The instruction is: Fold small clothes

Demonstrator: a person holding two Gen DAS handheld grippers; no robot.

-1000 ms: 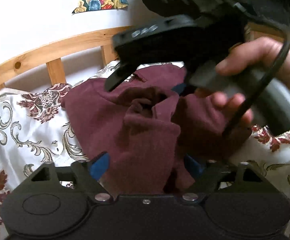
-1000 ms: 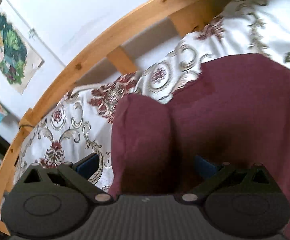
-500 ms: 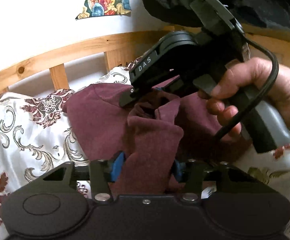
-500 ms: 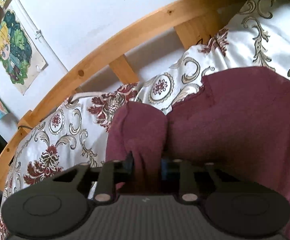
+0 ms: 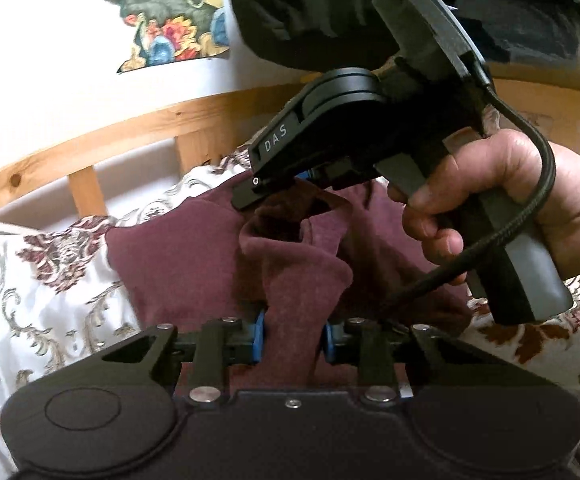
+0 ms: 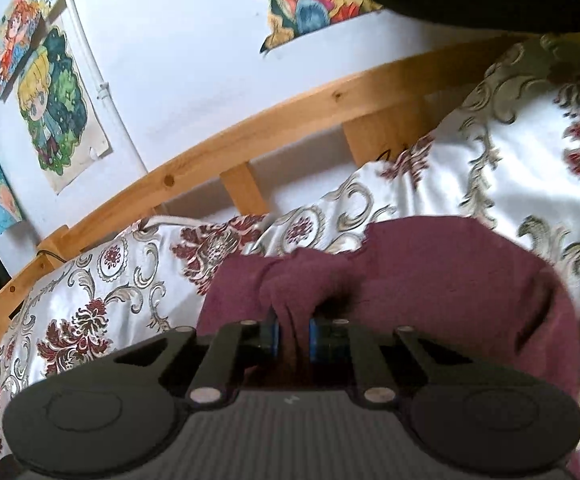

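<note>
A maroon garment [image 5: 178, 264] is seen lying on a bed cover [image 5: 30, 296] printed with red and gold scrollwork, at the centre of both views. In the left wrist view, a raised fold of the garment is pinched between the blue pads [image 5: 259, 334] of the left hand-held gripper [image 5: 292, 336] at 6 o'clock; its jaws have just been closing, and the cloth is now clamped between them. At 1 o'clock from that fold, the right hand-held gripper [image 5: 268, 194] is held by a person's hand [image 5: 502, 204], with a black cable [image 5: 530, 208] looped across the wrist. Its tip is set against a bunched ridge of the same garment. In the right wrist view, the right hand-held gripper [image 6: 293, 334] is shown with its jaws drawn nearly together on a narrow pleat of the maroon garment [image 6: 450, 276]; they too have just been closing, and the pleat is gripped between the pads. A wooden bed rail [image 6: 250, 140] is seen arching from 9 o'clock to 1 o'clock behind the bedding. Cartoon posters [image 6: 56, 104] are fixed to the white wall at 10 o'clock.
</note>
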